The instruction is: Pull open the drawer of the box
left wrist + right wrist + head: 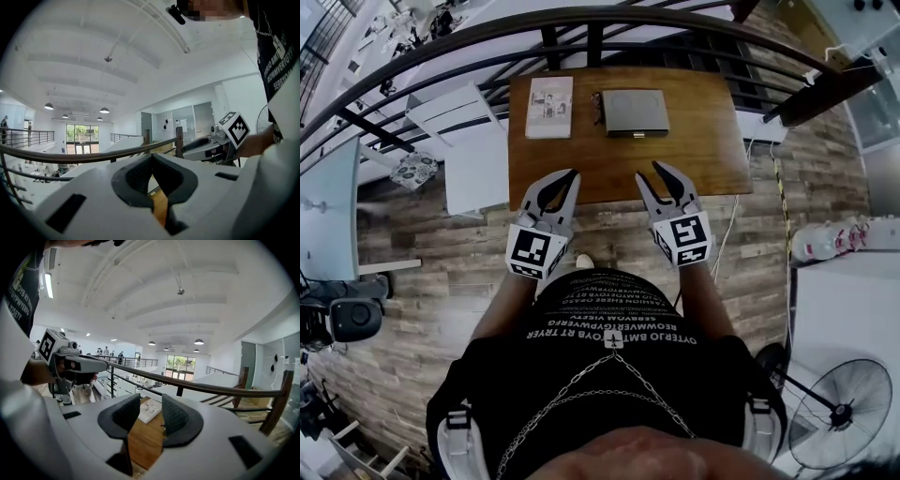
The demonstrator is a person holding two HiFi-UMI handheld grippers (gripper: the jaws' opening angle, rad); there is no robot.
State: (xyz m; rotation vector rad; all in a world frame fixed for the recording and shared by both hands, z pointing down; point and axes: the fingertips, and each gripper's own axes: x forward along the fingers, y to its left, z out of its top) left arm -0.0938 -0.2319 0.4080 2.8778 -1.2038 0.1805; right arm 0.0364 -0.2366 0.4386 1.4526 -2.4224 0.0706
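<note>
A flat grey box (635, 111) lies at the back middle of a brown wooden table (712, 141), with a small dark handle (637, 137) on its near side. Both grippers hover over the table's near edge, well short of the box. My left gripper (567, 178) has its jaw tips together with nothing between them (151, 161). My right gripper (654, 173) stands open and empty, and the table top shows through the gap (151, 411). In the right gripper view the box itself is hidden behind the jaws.
A white booklet (549, 106) lies left of the box and shows between the right jaws (150, 409). A dark curved railing (581, 23) runs just behind the table. A floor fan (839, 412) stands at the lower right.
</note>
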